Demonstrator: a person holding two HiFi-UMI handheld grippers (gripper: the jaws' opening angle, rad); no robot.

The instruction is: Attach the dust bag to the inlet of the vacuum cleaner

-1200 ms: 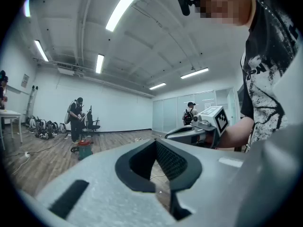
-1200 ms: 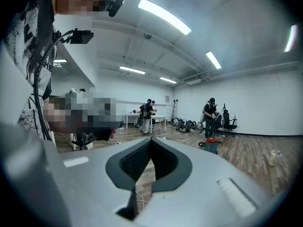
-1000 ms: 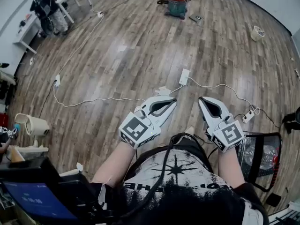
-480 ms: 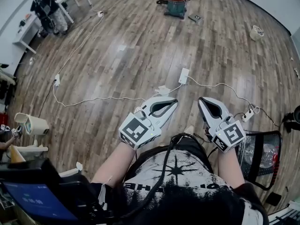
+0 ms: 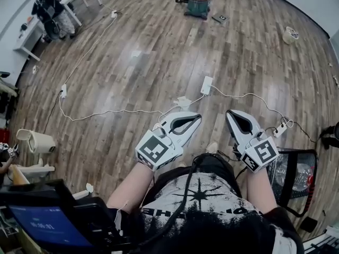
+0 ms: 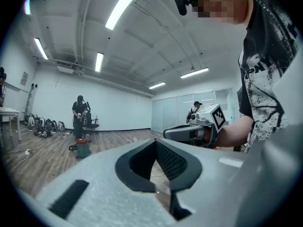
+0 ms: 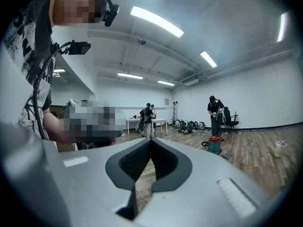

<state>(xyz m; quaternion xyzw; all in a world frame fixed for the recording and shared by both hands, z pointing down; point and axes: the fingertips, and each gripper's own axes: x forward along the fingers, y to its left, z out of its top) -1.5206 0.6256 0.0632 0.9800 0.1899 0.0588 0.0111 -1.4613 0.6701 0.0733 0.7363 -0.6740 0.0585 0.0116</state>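
Teal vacuum cleaner point(image 5: 199, 6) far beyond left gripper point(image 5: 198, 117), right gripper point(image 5: 229, 113); both clenched, empty.

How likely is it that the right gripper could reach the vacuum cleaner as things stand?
Probably not: the right gripper, shut and empty, sits close to the person's body, while the vacuum cleaner stands far across the floor.

the floor point(image 5: 159, 62) is wood plank with a soft sheen. left gripper point(image 5: 197, 118) and right gripper point(image 5: 229, 114) are matt pale plastic, pads point(image 6: 173, 161) black, ribbed.
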